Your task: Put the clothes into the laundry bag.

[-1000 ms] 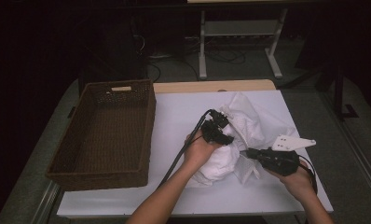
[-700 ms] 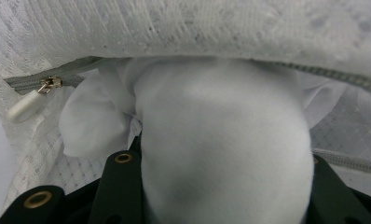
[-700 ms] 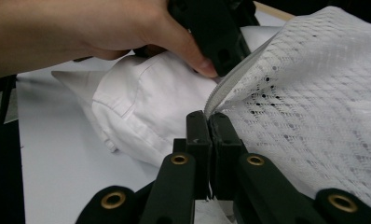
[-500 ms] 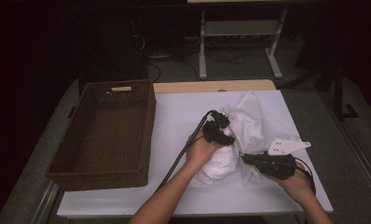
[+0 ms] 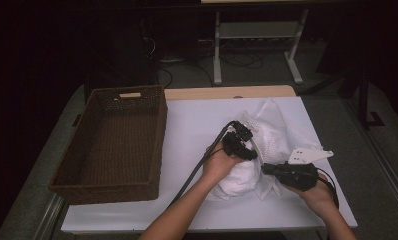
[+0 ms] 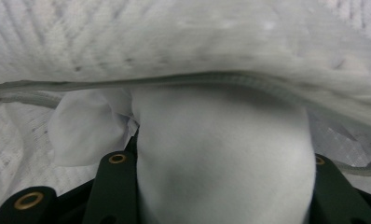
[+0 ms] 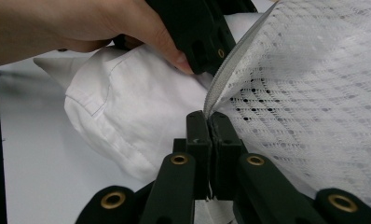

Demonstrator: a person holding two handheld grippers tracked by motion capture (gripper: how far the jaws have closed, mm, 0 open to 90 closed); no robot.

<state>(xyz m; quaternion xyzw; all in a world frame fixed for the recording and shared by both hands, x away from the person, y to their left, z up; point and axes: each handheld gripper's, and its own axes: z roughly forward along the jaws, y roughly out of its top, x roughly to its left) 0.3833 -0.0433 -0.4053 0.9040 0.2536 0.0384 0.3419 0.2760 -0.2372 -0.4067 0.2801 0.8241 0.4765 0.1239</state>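
Observation:
A white mesh bag (image 5: 279, 127) with a grey zipper lies on the white table at centre right. Beside it a white garment (image 5: 239, 177) is bunched at the bag's mouth. My left gripper (image 5: 243, 137) points into that mouth. In the left gripper view the garment (image 6: 221, 140) bulges between both jaws under the zipper edge of the mesh bag (image 6: 174, 37). These jaws have just been opening and the cloth still fills the gap. My right gripper (image 7: 207, 126) is shut on the zipper edge of the mesh bag (image 7: 314, 93), holding it up beside the garment (image 7: 123, 93).
A dark brown wicker basket (image 5: 157, 145) stands empty on the table's left side. The white table top (image 5: 197, 120) is bare between basket and bag. Behind the table stand a metal frame (image 5: 222, 45) and cables on the floor.
The left gripper has edged slightly right, toward the bag's mouth. The right hand and its grip on the bag's edge have stayed put.

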